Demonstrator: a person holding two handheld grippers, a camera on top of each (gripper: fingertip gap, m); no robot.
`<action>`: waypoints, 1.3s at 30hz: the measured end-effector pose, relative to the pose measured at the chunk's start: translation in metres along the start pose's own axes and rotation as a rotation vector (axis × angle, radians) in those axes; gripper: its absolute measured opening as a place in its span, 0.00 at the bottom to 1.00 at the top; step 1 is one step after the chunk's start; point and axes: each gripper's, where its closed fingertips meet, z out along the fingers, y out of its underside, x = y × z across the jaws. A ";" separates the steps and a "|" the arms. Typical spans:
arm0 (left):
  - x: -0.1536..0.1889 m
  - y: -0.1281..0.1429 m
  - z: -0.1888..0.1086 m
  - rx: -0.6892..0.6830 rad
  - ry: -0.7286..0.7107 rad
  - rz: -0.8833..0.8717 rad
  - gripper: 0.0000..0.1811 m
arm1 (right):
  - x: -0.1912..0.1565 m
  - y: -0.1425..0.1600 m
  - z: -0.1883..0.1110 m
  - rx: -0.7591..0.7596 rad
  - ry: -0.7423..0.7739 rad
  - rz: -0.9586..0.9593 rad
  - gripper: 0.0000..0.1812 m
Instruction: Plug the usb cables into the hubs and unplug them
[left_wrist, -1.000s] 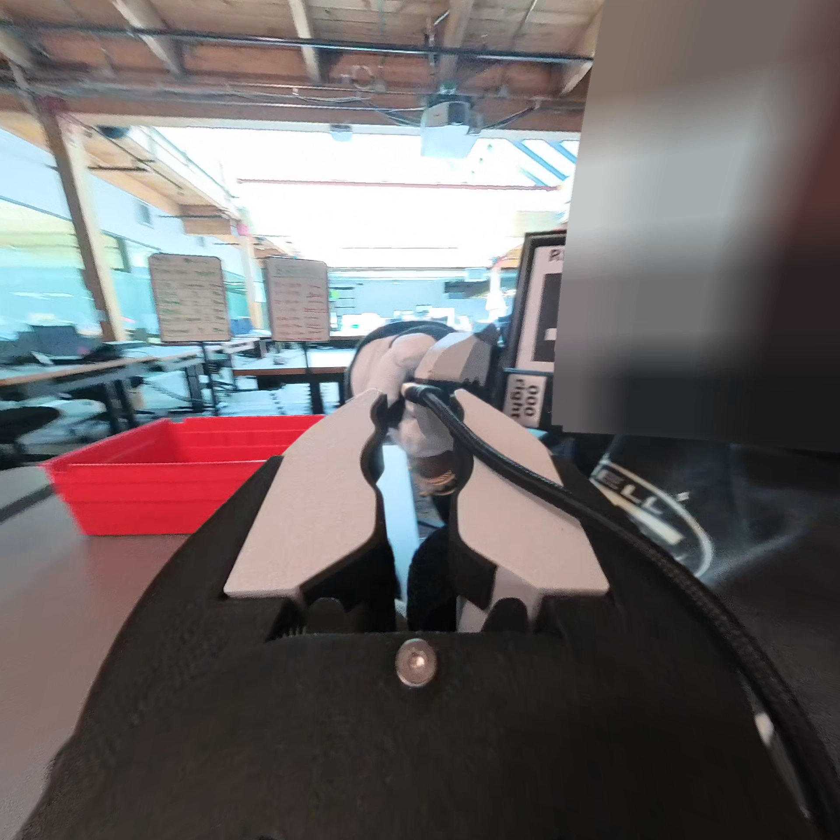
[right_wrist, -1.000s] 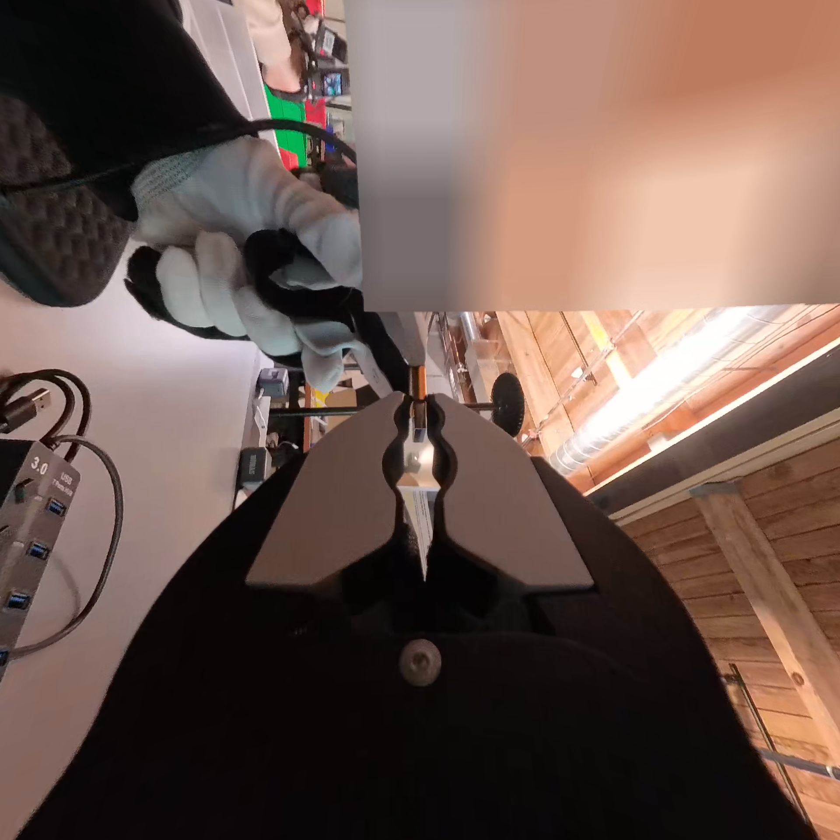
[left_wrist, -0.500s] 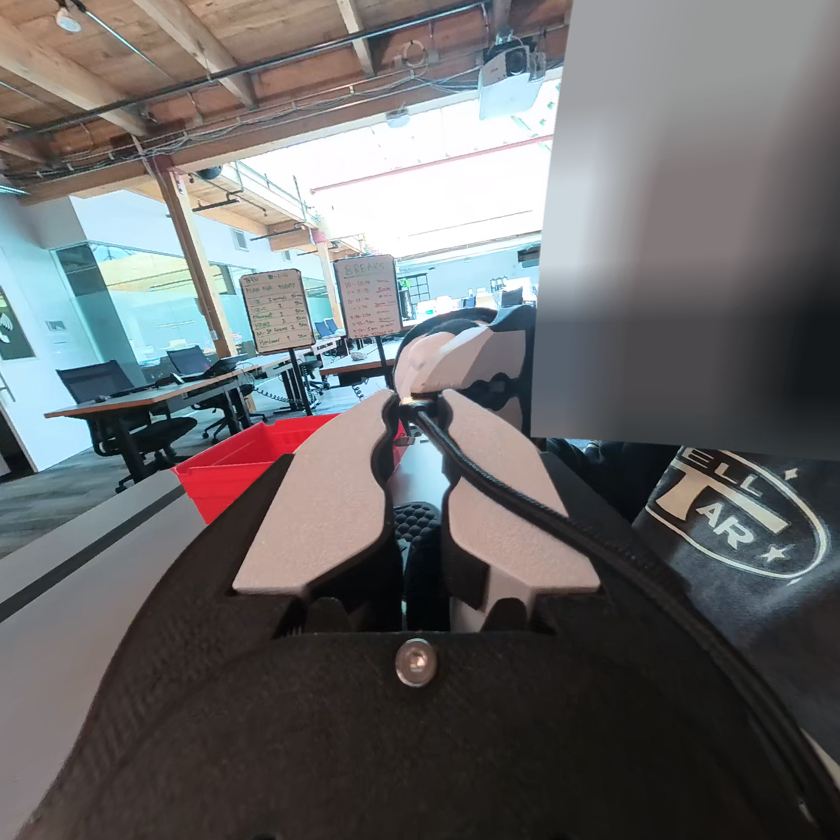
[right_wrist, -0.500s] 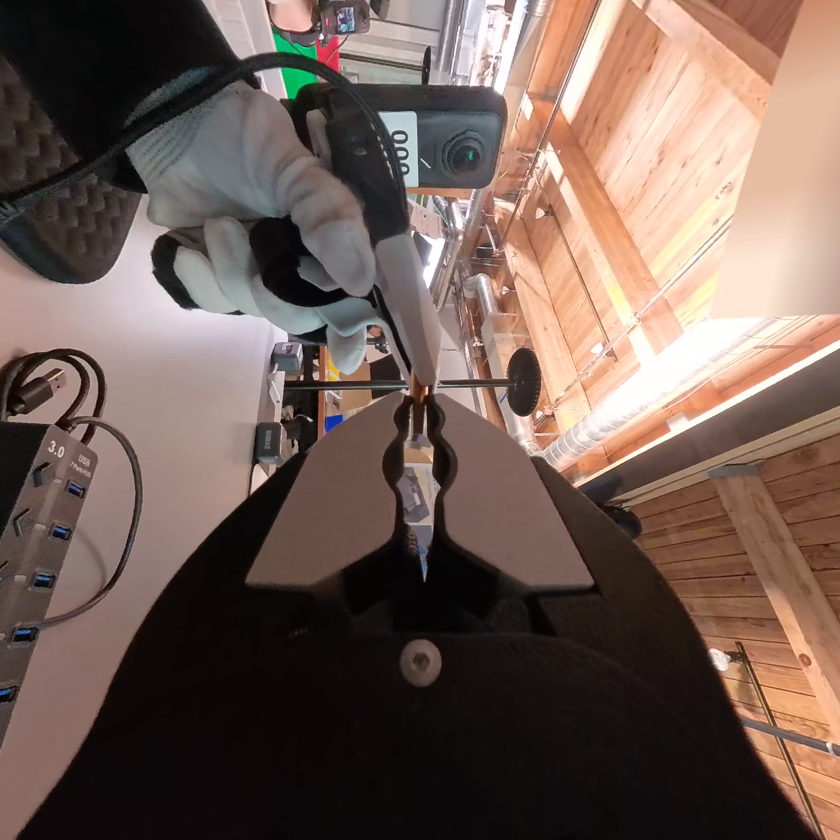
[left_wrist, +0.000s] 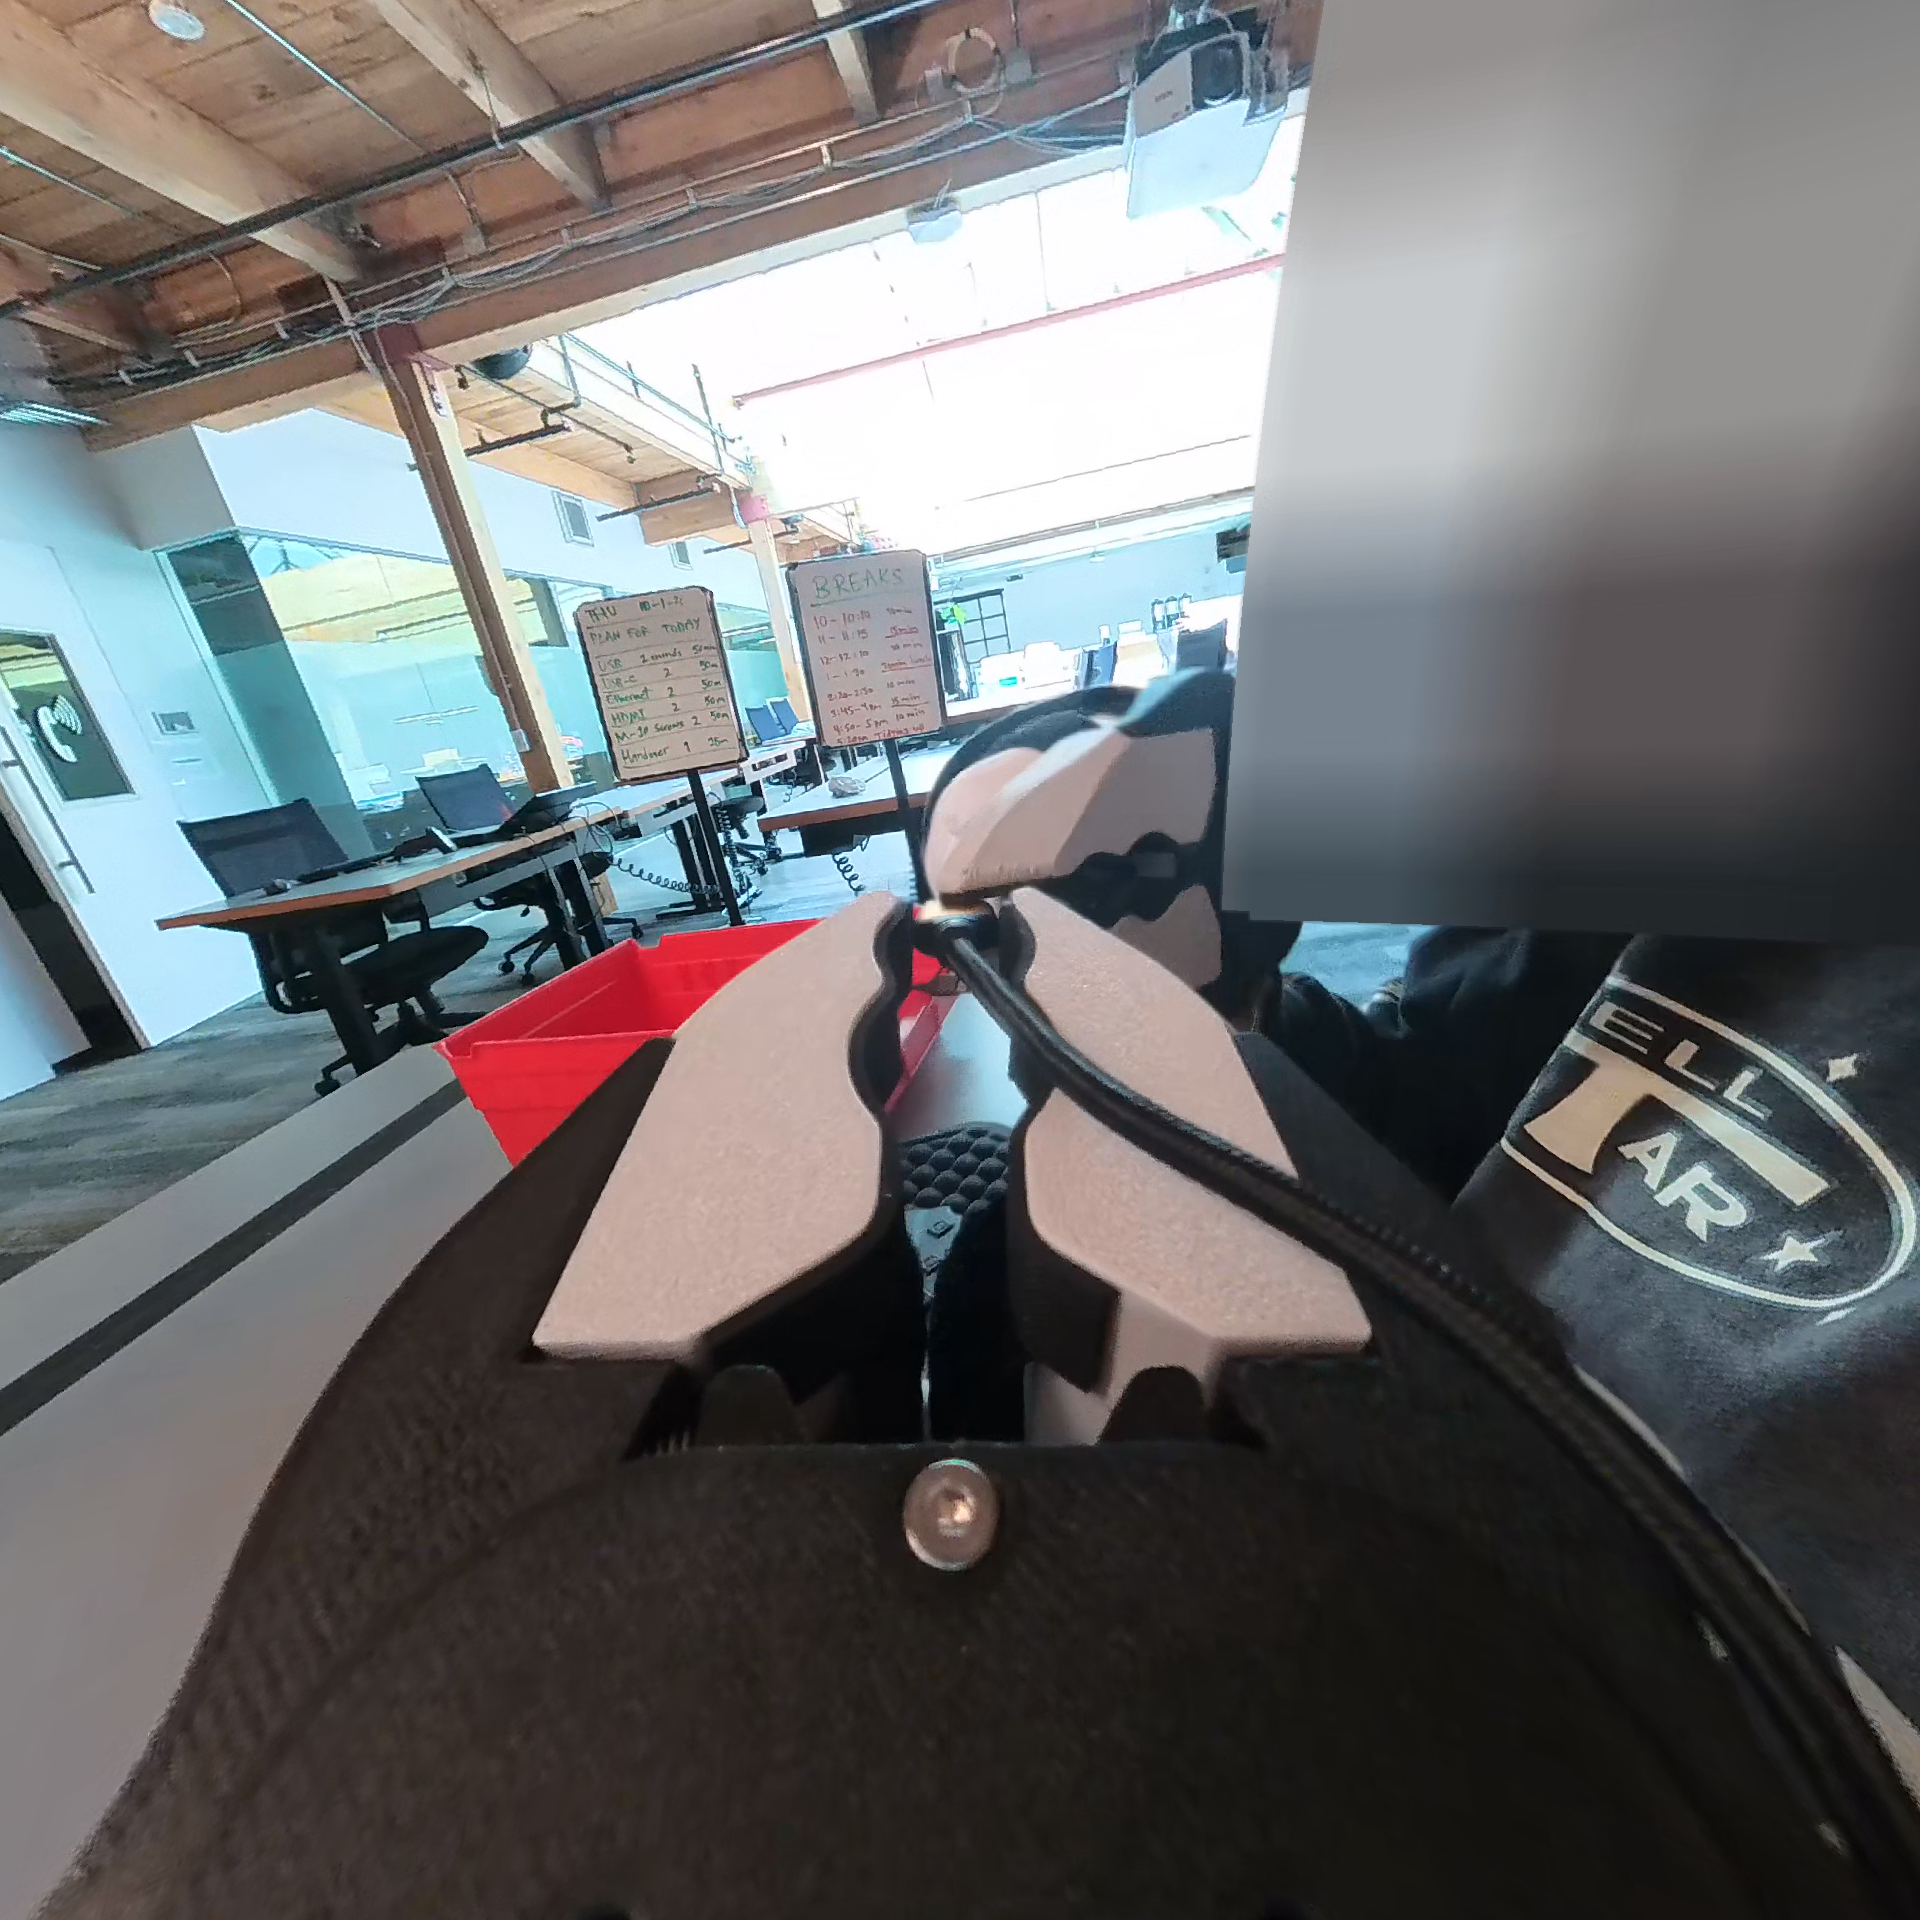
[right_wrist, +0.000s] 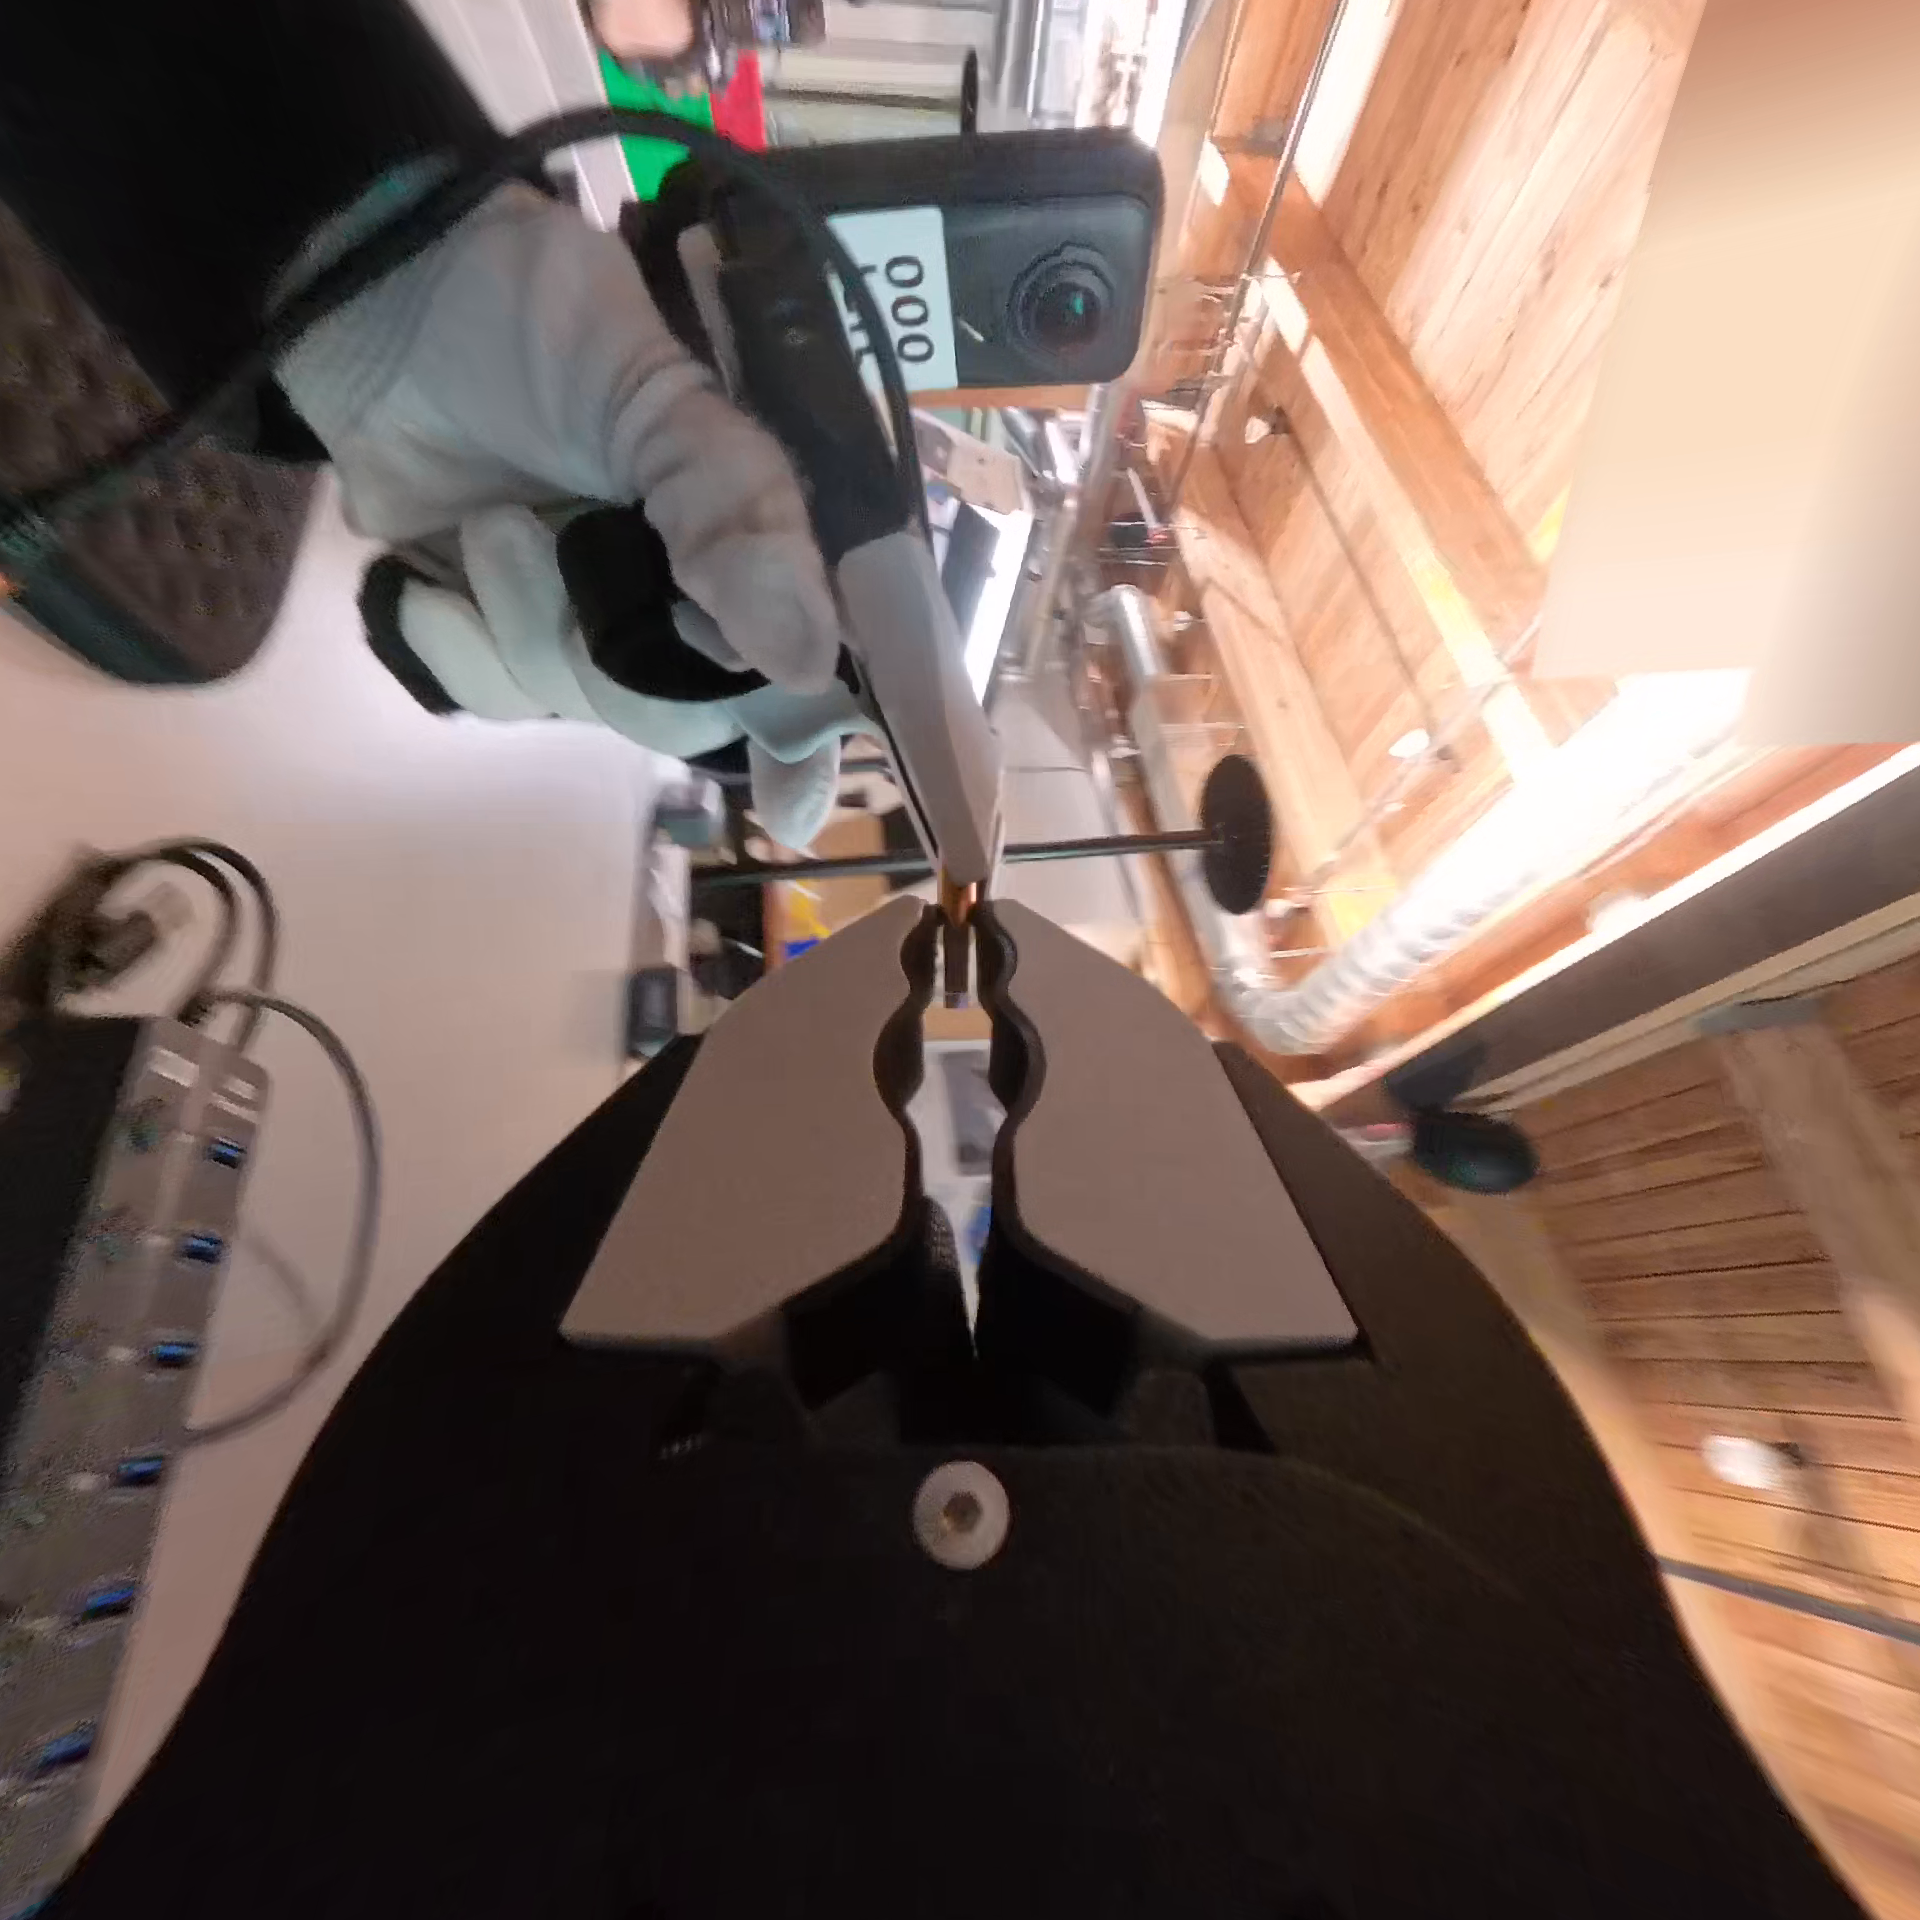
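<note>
Cable handover in mid-air, grippers tip to tip.
Left gripper (left_wrist: 951, 920) clenched on cable (left_wrist: 1174, 1107); right gripper (right_wrist: 961, 951) clenched on its plug (right_wrist: 958, 961). Hub (right_wrist: 114, 1299) flat on table (right_wrist: 468, 862), well below. Keep plug level; release one side only once secure.

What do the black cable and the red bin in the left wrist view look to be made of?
The black cable looks fabric-braided: a fine woven texture shows along its jacket. The red bin looks like moulded plastic, smooth and evenly coloured, with stepped ribs along its wall.

Bright office: timber ceiling (left_wrist: 644, 135), desks (left_wrist: 384, 883), whiteboards (left_wrist: 660, 681).
</note>
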 end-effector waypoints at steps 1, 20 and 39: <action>0.000 0.000 0.000 -0.010 -0.001 0.013 0.08 | 0.000 0.001 -0.001 0.018 -0.042 0.098 0.04; -0.004 0.033 -0.014 -0.233 -0.004 0.102 0.08 | -0.175 0.131 -0.095 -0.461 -0.815 1.457 0.48; -0.004 0.078 -0.012 -0.387 0.011 0.147 0.08 | -0.120 0.072 -0.054 -0.214 -0.620 1.086 0.31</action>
